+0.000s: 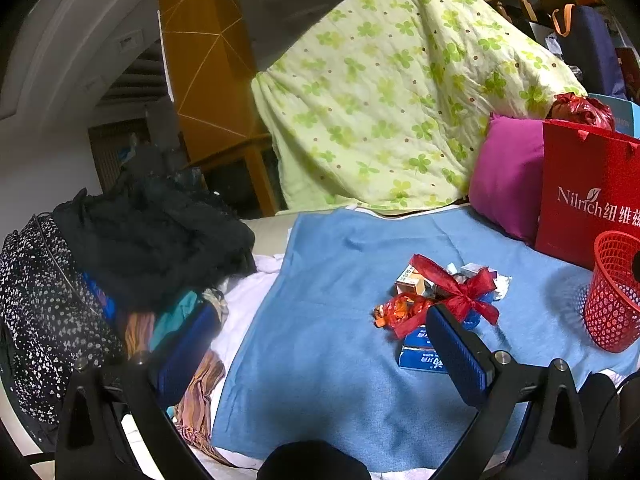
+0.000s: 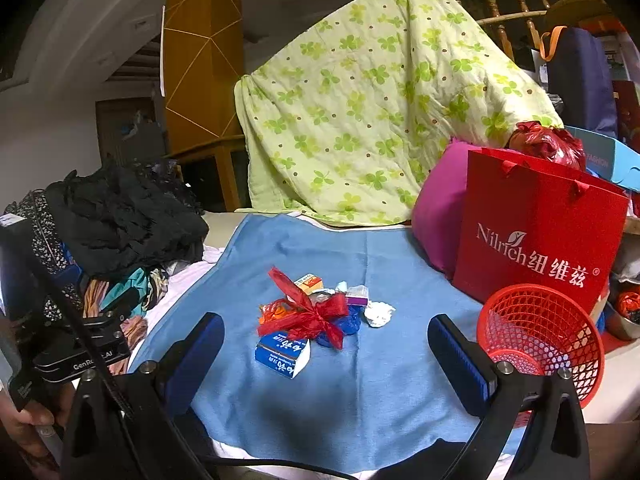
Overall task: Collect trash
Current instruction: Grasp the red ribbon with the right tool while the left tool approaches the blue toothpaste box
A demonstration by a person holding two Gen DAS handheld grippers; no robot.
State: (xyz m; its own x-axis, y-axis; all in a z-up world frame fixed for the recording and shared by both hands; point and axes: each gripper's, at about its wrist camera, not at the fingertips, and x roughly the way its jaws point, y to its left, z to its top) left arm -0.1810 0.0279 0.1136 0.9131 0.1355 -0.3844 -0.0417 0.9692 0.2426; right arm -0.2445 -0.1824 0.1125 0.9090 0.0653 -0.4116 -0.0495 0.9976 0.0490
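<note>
Trash pile on the blue cloth, with the red basket near it on the right.

The pile has a red ribbon, a blue box, a small orange box and a crumpled white paper, all touching or just beside each other. The left gripper and the right gripper both hang over the cloth with jaws spread wide, holding nothing. A red paper bag stands behind the basket. Dark clothes are piled at the left.
</note>
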